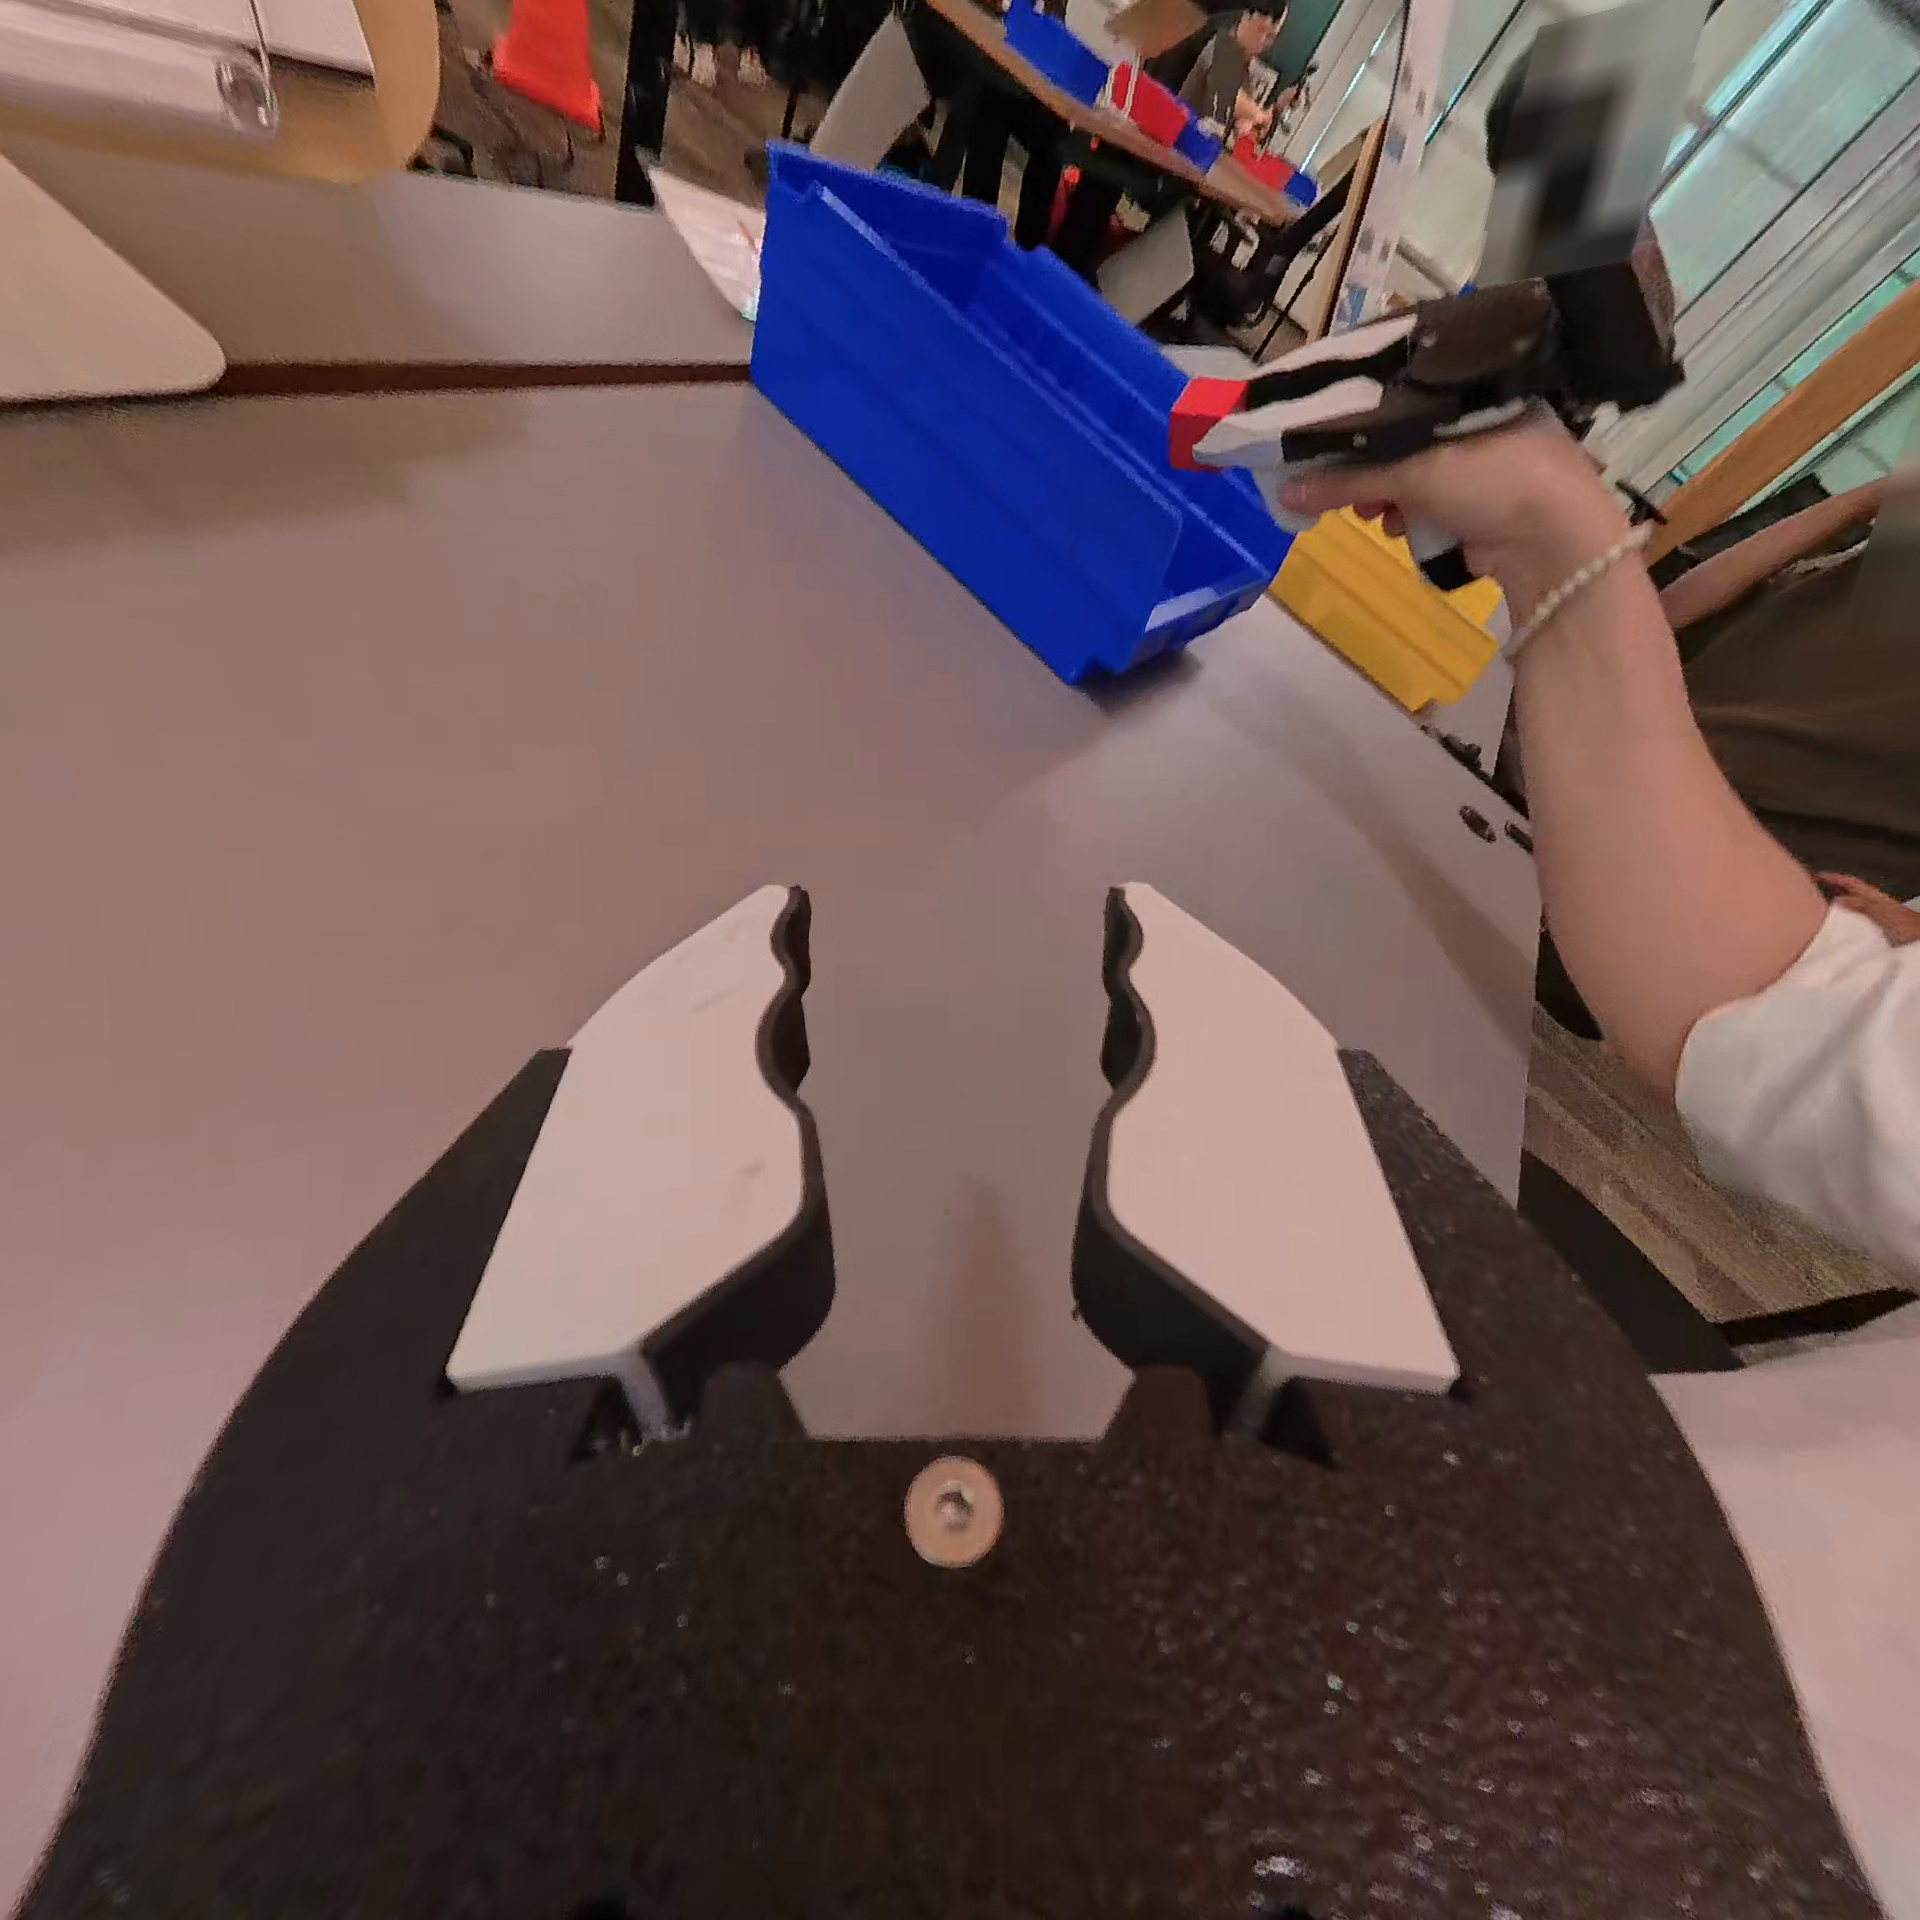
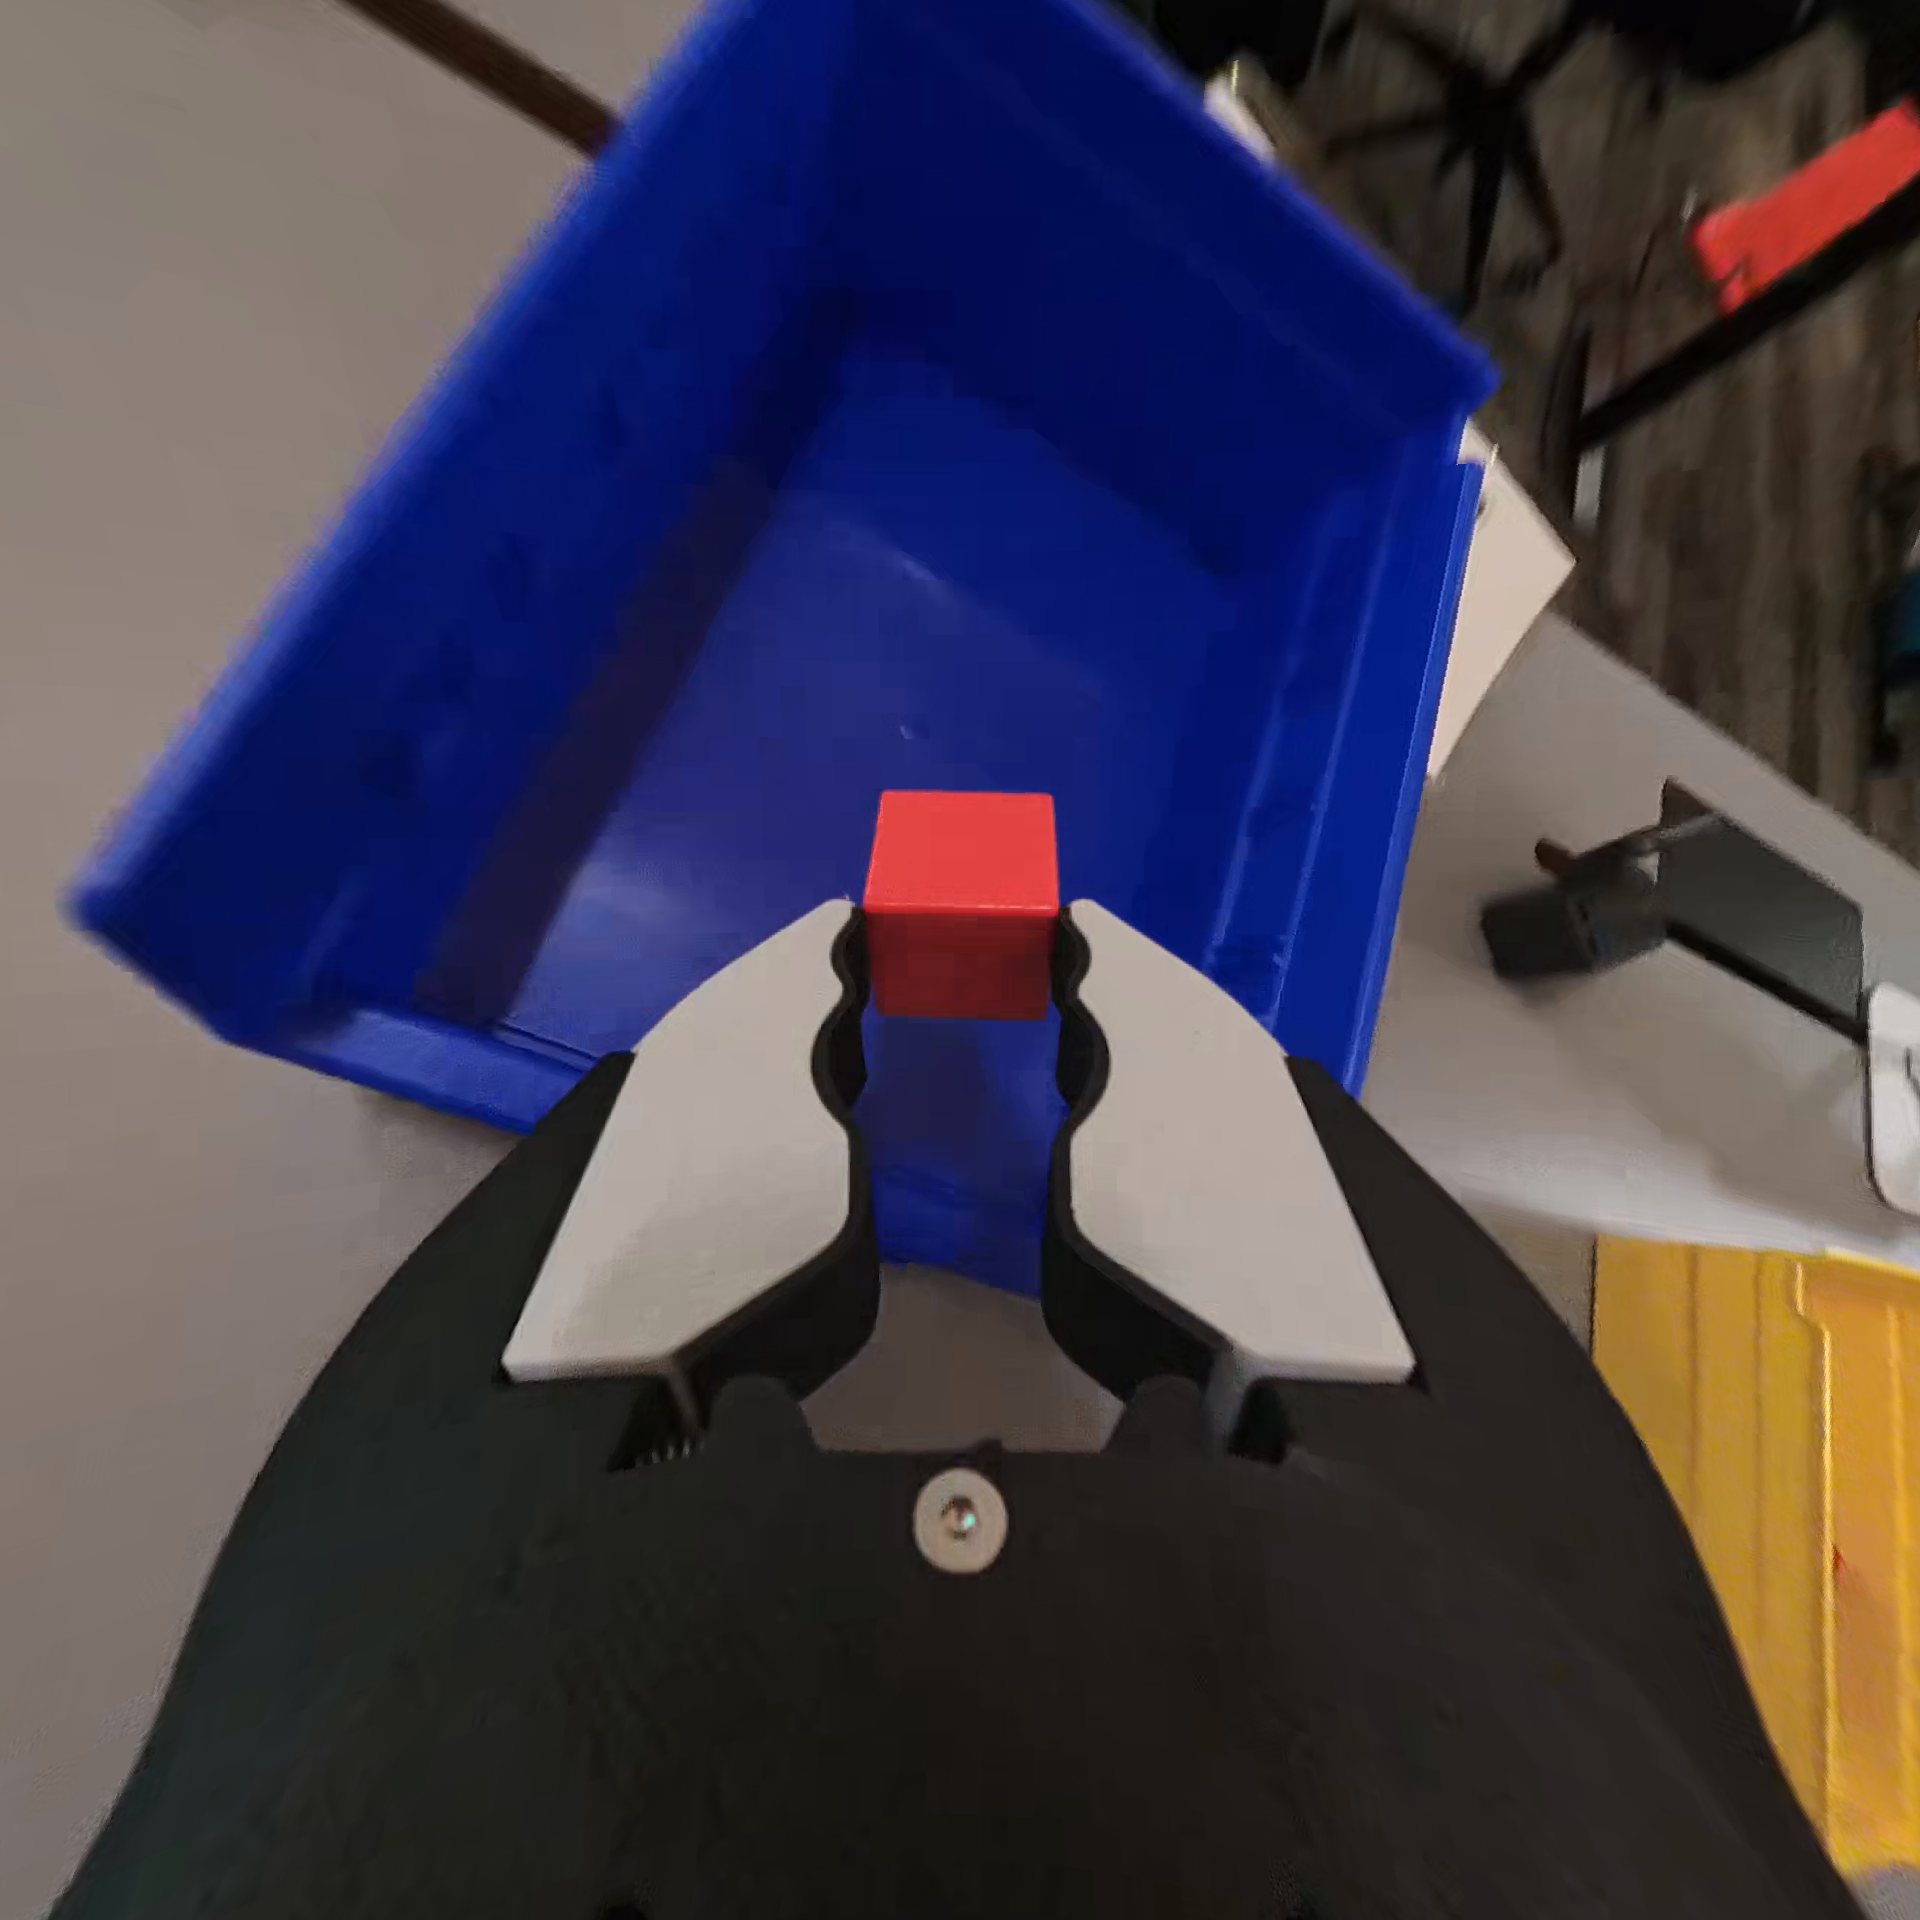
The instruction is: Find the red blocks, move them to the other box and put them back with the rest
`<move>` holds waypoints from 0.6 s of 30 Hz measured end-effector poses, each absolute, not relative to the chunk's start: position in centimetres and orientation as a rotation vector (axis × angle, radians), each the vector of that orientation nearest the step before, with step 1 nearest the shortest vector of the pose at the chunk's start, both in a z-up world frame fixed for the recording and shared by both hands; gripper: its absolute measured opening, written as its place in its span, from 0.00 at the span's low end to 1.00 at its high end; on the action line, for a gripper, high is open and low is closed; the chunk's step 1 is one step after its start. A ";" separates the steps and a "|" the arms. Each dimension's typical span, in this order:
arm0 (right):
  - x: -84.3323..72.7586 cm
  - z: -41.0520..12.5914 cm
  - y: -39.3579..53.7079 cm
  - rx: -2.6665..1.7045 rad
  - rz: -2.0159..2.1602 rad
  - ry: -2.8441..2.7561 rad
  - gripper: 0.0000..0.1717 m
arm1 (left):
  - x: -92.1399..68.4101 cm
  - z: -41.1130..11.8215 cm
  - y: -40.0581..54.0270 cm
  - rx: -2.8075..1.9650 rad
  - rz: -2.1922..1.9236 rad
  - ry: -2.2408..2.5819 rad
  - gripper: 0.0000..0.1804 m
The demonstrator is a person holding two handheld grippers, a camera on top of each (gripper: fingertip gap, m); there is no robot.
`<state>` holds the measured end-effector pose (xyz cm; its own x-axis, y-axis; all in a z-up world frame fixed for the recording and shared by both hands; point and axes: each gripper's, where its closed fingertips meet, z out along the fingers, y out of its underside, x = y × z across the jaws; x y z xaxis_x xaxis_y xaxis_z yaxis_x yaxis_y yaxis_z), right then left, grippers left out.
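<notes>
My right gripper (image 2: 961,925) is shut on a red block (image 2: 961,904), both pads pressed on its sides, held above the open blue box (image 2: 520,582), whose inside shows bare. The left wrist view shows the same: the right gripper (image 1: 1195,431) holds the red block (image 1: 1205,410) over the blue box's (image 1: 966,436) near end. My left gripper (image 1: 956,904) is open with nothing between its fingers, low over the grey table (image 1: 416,727), well short of the blue box.
A yellow box (image 1: 1382,613) stands right of the blue one and shows at the lower right of the right wrist view (image 2: 1756,1507). A person's hand and forearm (image 1: 1621,727) reach in from the right. Small dark objects (image 2: 1579,920) lie by the table edge.
</notes>
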<state>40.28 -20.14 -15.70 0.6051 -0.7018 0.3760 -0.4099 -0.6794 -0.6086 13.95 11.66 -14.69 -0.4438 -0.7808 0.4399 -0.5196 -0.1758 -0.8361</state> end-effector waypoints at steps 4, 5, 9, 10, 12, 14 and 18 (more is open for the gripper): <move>41.2 -18.4 -22.3 -2.545 -0.766 0.980 0.20 | 13.5 -16.9 12.3 -1.558 -1.554 1.919 0.30; 41.3 -18.8 -22.6 -2.569 -0.760 1.000 0.20 | 13.4 -17.3 12.4 -1.560 -1.529 1.930 0.30; 41.3 -19.1 -23.4 -2.615 -0.795 1.047 0.21 | 13.0 -18.3 13.3 -1.576 -1.466 1.945 0.31; 41.1 -18.9 -23.1 -2.600 -0.794 1.039 0.23 | 12.9 -18.4 13.5 -1.585 -1.462 1.940 0.31; 40.7 -18.5 -22.4 -2.556 -0.775 1.029 0.26 | 12.8 -18.3 14.2 -1.602 -1.468 1.917 0.32; 40.0 -17.8 -21.4 -2.514 -0.762 0.999 0.29 | 12.7 -17.7 15.1 -1.618 -1.481 1.878 0.33; 36.8 -14.6 -16.4 -2.299 -0.680 0.791 0.31 | 12.1 -14.9 18.4 -1.572 -1.466 1.768 0.33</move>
<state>36.79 -16.38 -14.58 0.6902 -0.6738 0.2637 -0.3622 -0.6372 -0.6803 12.13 18.36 -14.91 -0.3187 -0.8795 0.3534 -0.5103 -0.1550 -0.8459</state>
